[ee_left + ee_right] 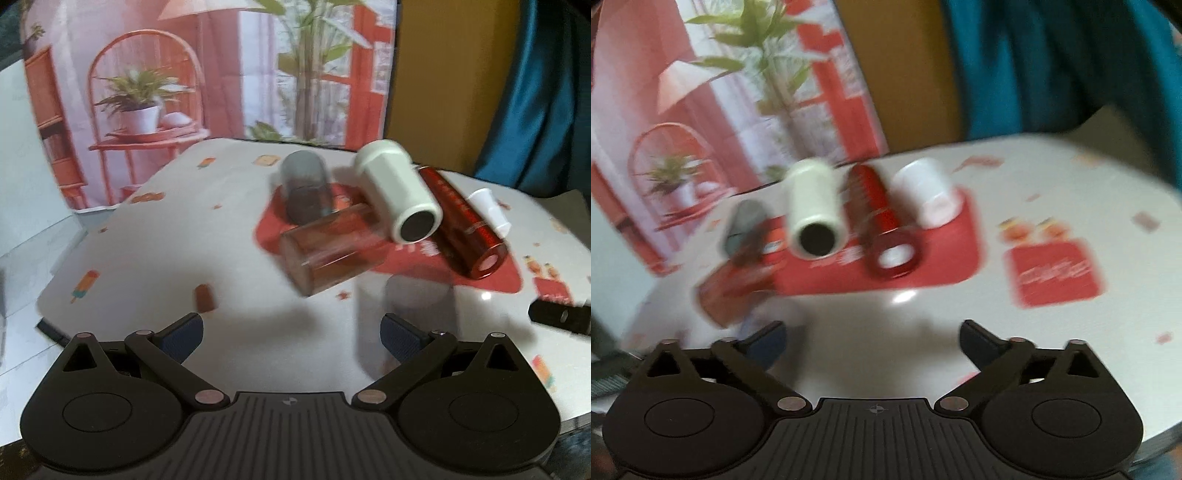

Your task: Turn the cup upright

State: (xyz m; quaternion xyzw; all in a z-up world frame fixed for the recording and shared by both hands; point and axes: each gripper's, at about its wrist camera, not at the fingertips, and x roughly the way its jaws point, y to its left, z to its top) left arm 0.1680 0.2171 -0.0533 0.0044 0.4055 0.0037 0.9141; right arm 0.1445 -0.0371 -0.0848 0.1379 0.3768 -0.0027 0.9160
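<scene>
Cups lie toppled in a loose row across a red rectangular mat (495,273) on the white table with small printed motifs (155,266). Nearest the left gripper (291,332) is a translucent reddish-brown plastic tumbler (328,251), on its side and half off the mat's front edge. Behind it lies a smoky grey translucent cup (304,188). To their right a pale cream cylindrical cup (399,195) lies with its dark end facing the camera, close beside a shiny dark red metal cup (461,225); whether they touch is unclear. A small white cup (489,208) lies beyond the red one. A black object (559,315) sits on the table at the right edge.

Both grippers hover above bare tabletop in front of the mat with jaws spread wide and nothing between them. In the blurred right wrist view, the right gripper (873,338) faces the cream cup (814,214) and red cup (882,221), with a red printed square (1058,271) to the right.
</scene>
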